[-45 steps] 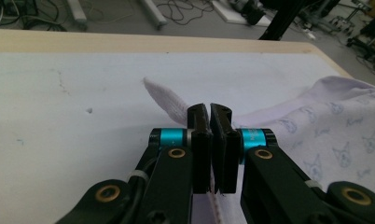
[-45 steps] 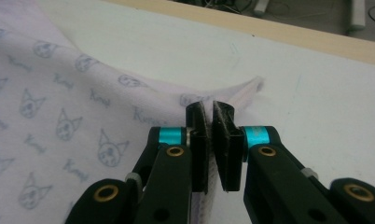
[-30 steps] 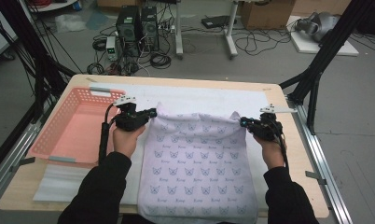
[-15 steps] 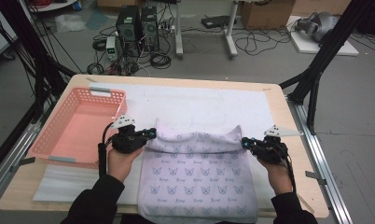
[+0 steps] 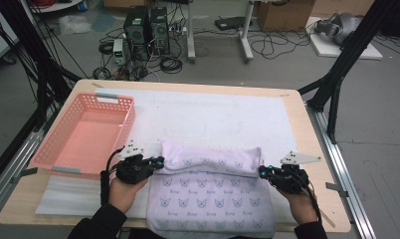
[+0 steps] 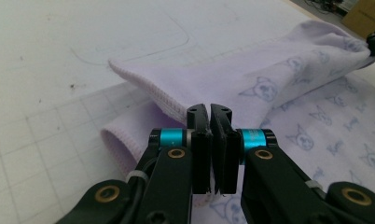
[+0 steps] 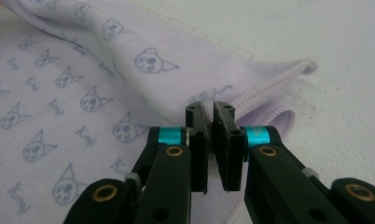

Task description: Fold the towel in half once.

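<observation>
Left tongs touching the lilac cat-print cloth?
Touching. In the left gripper view the left tongs are shut on the hemmed edge of the lilac cat-print cloth.

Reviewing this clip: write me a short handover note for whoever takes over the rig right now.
Left tongs: shut on the far left corner of the lilac towel.
Right tongs: shut on the far right corner.
Towel: on the white mat, its far edge lifted and folded toward the person, near edge hanging over the table edge.
Pink basket: at the left, nothing in it.
Done: both corners gripped, first fold partway.
Left: probably lay the far edge down on the near half, release, finish folding.
</observation>
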`<state>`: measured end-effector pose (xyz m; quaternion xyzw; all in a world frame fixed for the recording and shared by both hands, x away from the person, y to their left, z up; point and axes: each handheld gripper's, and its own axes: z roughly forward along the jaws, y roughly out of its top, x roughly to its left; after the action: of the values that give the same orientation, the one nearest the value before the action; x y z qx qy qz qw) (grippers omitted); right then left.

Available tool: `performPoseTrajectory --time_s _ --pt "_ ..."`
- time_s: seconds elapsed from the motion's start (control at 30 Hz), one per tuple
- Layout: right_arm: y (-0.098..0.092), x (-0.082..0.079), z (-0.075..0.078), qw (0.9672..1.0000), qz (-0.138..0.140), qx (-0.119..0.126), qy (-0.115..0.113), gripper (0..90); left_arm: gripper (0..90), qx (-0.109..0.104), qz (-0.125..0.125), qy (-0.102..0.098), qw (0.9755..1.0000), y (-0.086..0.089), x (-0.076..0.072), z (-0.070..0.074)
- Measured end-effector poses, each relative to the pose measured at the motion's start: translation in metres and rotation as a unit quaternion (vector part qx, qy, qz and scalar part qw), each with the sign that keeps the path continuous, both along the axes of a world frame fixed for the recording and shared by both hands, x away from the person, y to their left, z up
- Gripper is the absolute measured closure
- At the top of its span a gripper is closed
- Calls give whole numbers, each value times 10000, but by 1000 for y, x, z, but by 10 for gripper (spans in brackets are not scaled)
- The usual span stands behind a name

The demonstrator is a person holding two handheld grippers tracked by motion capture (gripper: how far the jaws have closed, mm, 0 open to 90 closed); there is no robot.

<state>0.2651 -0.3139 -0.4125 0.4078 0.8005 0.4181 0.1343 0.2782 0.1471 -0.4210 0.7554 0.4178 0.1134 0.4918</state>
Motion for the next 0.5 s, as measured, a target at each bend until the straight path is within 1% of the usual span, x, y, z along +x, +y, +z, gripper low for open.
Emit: performPoseTrajectory --time_s 0.07,0.13,0.17,0.2,0.23,0.27,0.3,0.33,0.4,0.43,0.47,0.5 --pt "-1 -1 -4 9999 -13 -69 100 848 864 89 -34 92 9999 0 -2 -6" --pt "-3 0 -11 9997 -35 -97 211 846 858 70 12 116 9999 2 -2 -9" --pt "-3 2 -13 9995 -58 -88 282 840 845 26 45 113 9999 3 -1 -9" --pt "-4 3 -14 9994 -56 -84 333 821 801 -21 47 116 9999 2 0 -9" --pt "-4 4 -14 9994 -79 -73 332 794 695 -71 5 130 9999 2 3 -9" --pt "-3 4 -12 9995 -161 -56 282 745 602 -67 -21 129 9999 0 6 -8" --pt "-4 5 -10 9996 -189 -31 218 692 539 -65 0 126 9999 -1 10 -7" --pt "-4 6 -7 9995 -278 16 157 646 490 -45 43 129 9999 -2 14 -6" --pt "-6 10 -2 9991 -421 71 75 591 445 -5 160 163 9997 -4 24 -5" --pt "-6 12 1 9987 -502 63 60 564 435 -17 276 112 9996 -5 29 -5" --pt "-6 15 2 9983 -572 63 52 538 421 -12 377 133 9992 -7 34 -5" --pt "-6 18 4 9980 -622 90 71 530 410 6 426 182 9989 -8 39 -5"
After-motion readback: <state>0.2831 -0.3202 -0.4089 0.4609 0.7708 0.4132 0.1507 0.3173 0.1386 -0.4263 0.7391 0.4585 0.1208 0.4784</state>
